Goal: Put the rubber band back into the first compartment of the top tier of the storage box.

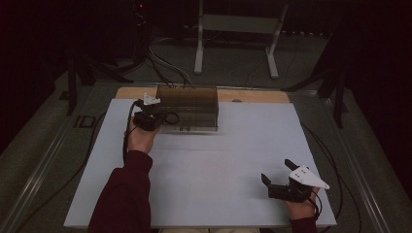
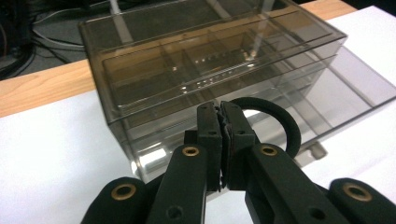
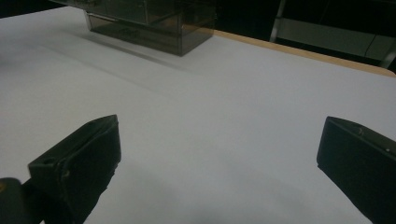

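A smoky clear drawer box (image 1: 187, 99) stands at the back of the white table top (image 1: 218, 165). Its bottom drawer (image 2: 345, 88) is pulled out toward me. My left gripper (image 1: 163, 116) is at the box's front left corner, shut on the rim of a black ring (image 2: 285, 123). In the left gripper view the jaws (image 2: 220, 109) meet tightly, and the ring sticks out to their right, over the drawer's front part. My right gripper (image 1: 277, 171) rests near the table's front right, jaws wide open with nothing between them (image 3: 219, 123). The box (image 3: 154, 23) is far ahead of it.
A bare wooden strip (image 1: 252, 95) runs behind the white top. A metal stand (image 1: 238, 29) and cables lie on the floor beyond. Small knobs (image 1: 184, 128) stick out of the drawer front. A dark red sleeve (image 1: 124, 194) reaches in at the front left.
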The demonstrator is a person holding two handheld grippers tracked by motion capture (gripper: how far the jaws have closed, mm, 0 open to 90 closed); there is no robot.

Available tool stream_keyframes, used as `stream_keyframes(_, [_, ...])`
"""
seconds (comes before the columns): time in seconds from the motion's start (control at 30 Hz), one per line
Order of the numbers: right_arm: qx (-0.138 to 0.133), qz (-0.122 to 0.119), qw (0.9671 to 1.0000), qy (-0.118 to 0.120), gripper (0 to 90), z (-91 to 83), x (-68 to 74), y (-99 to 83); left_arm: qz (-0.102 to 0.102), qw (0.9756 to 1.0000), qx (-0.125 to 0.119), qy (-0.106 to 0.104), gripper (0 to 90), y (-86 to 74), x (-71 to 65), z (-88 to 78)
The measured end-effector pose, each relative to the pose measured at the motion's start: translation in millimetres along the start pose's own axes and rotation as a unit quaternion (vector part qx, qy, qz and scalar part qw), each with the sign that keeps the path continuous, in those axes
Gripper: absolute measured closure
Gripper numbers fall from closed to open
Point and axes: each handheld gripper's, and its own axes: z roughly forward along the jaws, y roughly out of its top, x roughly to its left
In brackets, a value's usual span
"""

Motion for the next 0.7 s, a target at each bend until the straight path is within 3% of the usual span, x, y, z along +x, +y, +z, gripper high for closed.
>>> stream_keyframes(0.57, [0.001, 0.001, 1.0000, 0.002, 0.0, 0.1, 0.5, 0.0, -0.012, 0.9989, 0.019, 0.041, 87.6, -3.6, 14.5, 7.5])
stream_keyframes(0.67, [0.001, 0.001, 1.0000, 0.002, 0.0, 0.1, 0.4, -0.1, -0.013, 0.9987, 0.019, 0.045, 68.8, -4.3, 15.8, 8.3])
stream_keyframes(0.7, [0.001, 0.001, 1.0000, 0.002, 0.0, 0.1, 0.4, -0.1, -0.015, 0.9988, 0.016, 0.045, 68.8, -4.4, 16.0, 8.1])
